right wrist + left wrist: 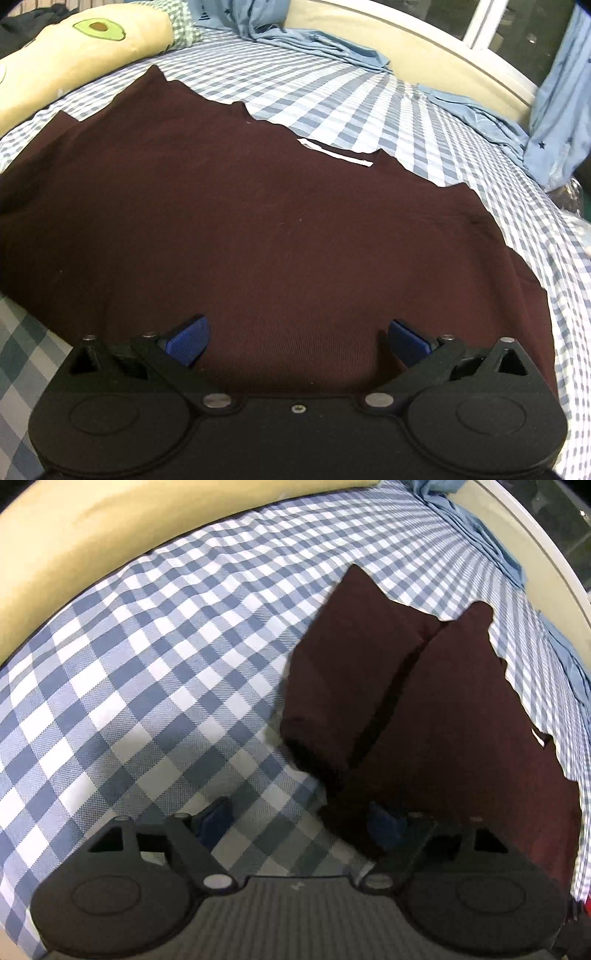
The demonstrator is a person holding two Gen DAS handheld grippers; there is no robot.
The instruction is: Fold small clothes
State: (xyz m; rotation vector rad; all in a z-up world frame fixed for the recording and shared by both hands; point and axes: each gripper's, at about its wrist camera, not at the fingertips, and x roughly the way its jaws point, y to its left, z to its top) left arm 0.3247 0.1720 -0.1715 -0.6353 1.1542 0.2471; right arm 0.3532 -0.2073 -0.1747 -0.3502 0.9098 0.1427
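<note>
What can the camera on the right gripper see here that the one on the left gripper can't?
Only the right view shows the avocado-print pillow, the white label at the garment's far edge, and the right gripper, open above the cloth. Only the left view shows the left gripper, open at the garment's edge, and a long fold line in the fabric. Both show the dark maroon garment, the blue checked sheet and crumpled light-blue fabric.

Garment (236,221) — one piece, dark maroon knit, plain. Spread flat on a blue-and-white checked bedsheet (369,107), filling most of the right wrist view. Far edge jagged, with a white label strip (334,151) showing at the neckline. In the left wrist view a sleeve (347,672) lies folded inward — a dark crease alongside the body.
</note>
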